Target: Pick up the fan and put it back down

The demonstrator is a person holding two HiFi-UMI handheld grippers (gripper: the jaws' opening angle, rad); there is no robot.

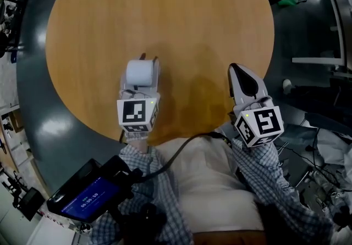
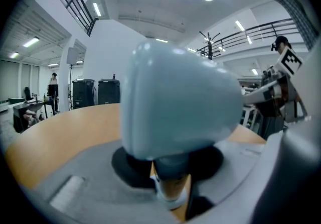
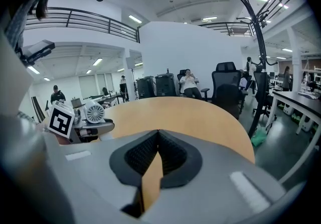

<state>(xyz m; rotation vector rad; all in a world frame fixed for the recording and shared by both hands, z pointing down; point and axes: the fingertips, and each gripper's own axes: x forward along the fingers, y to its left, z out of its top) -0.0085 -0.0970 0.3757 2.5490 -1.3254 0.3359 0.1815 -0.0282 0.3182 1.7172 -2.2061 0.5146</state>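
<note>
My left gripper (image 2: 170, 168) has its jaws clamped on the narrow lower part of the pale fan (image 2: 175, 97), whose rounded body fills the middle of the view. The wooden table (image 2: 60, 132) lies beyond it. My right gripper (image 2: 253, 96) shows at the right edge, apart from the fan.

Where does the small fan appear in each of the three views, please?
Head view: the fan is left of centre, over the near part of the table.
Left gripper view: it fills the centre, close up.
Right gripper view: it is small, at mid-left, grille facing the camera.
Shared landmark: the round wooden table.
</note>
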